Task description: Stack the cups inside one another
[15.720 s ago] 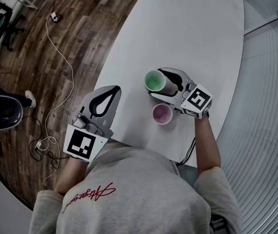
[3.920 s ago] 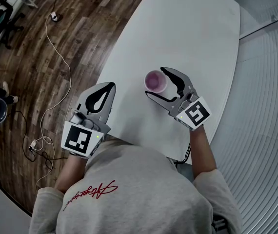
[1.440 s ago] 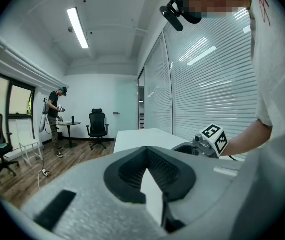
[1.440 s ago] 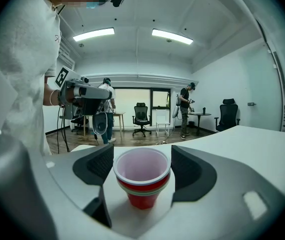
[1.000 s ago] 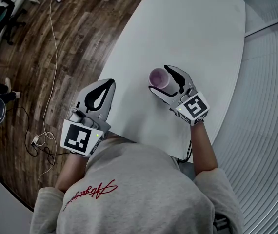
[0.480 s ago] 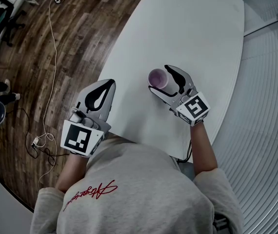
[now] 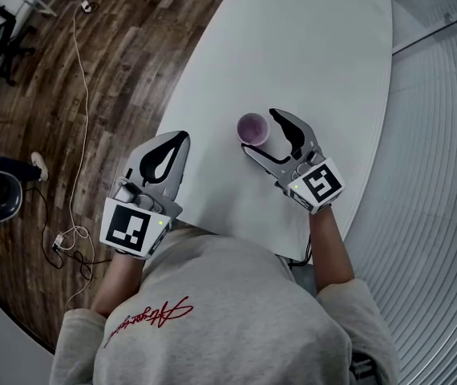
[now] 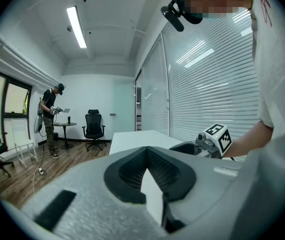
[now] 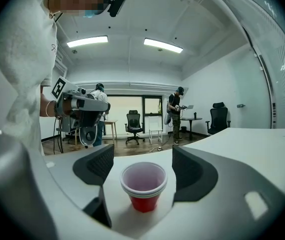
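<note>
Underneath, white table (image 7: 293, 46) (wood floor (image 7: 132, 38) beside) bears stacked cups (image 7: 252, 128).

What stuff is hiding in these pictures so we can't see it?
- How many cups are in the cup stack: the right gripper view shows only a few close rims, and the red outer cup hides the rest.
- The stack's outside, head view: from above, only its pink inside shows.
- The stack, left gripper view: the right gripper blocks it.
</note>
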